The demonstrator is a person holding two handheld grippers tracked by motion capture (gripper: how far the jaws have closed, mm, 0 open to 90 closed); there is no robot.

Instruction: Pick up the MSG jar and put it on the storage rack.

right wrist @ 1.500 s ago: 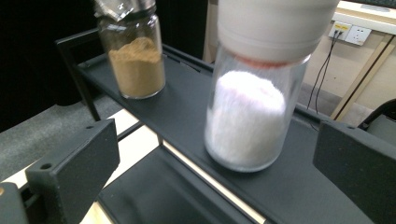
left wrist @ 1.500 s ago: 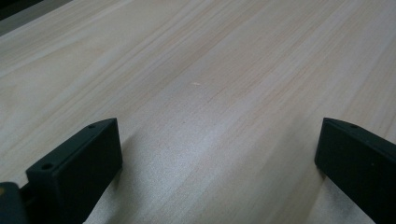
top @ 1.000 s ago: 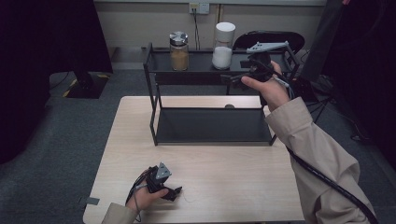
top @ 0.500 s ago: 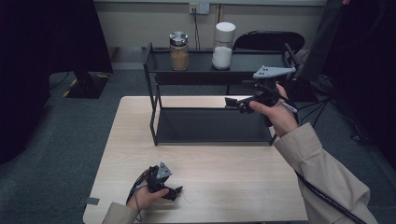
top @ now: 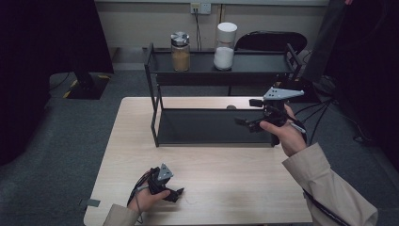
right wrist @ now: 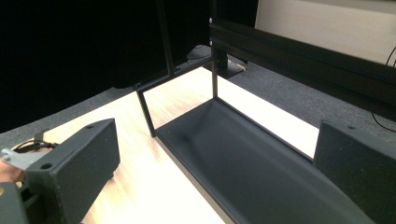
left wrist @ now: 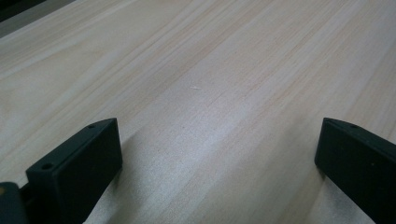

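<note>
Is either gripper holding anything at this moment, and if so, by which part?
Nothing is held. The left gripper rests open on the table; the right gripper is open beside the rack.

A light wooden counter [top: 211, 188] carries a black metal two-tier shelf rack [top: 216, 127] on its far half. The right gripper [top: 251, 115] hangs at the rack's right end, over the lower shelf. Up and to its left, on the top shelf, a glass jar of white powder [top: 225, 47] stands nearest it, and a metal-lidded glass jar of brown powder [top: 180, 52] stands farther left. The left gripper [top: 171, 193] rests on the counter's near edge, well apart from the rack.
</note>
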